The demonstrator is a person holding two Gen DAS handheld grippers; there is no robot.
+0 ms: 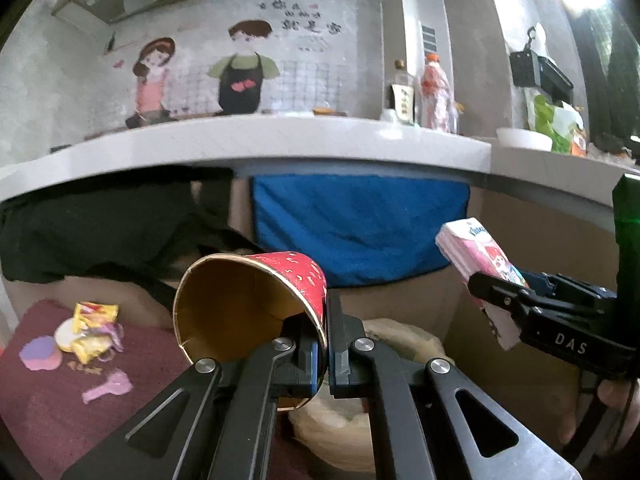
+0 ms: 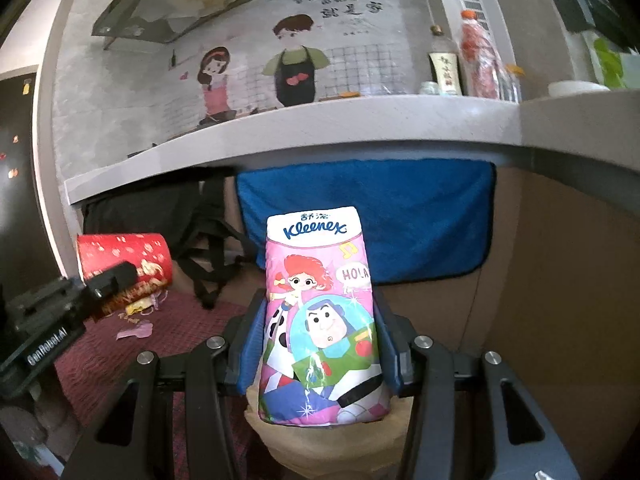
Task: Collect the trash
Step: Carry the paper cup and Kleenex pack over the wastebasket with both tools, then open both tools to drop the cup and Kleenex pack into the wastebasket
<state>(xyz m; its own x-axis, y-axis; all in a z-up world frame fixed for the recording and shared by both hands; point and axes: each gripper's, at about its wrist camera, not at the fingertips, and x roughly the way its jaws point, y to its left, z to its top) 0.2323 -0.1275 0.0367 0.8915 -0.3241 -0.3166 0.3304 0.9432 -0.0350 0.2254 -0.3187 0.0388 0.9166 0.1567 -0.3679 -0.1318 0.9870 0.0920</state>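
- Right now I see the red paper cup (image 1: 248,304) at centre frame in the left wrist view, lying sideways, its wall pinched between the closed jaws of my left gripper (image 1: 326,356).
- My right gripper (image 2: 320,344) clamps a Kleenex tissue pack (image 2: 320,312) upright, mid-frame.
- Loose wrappers (image 1: 94,332) lie lower left on a maroon mat (image 1: 44,400).
- Behind, a blue towel (image 1: 360,224) hangs under the grey tabletop (image 1: 256,140).

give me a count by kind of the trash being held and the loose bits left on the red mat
Paper cup, held: 1
Tissue pack, held: 1
Yellow wrappers on the mat: 2
Purple scraps: 2
Total: 6
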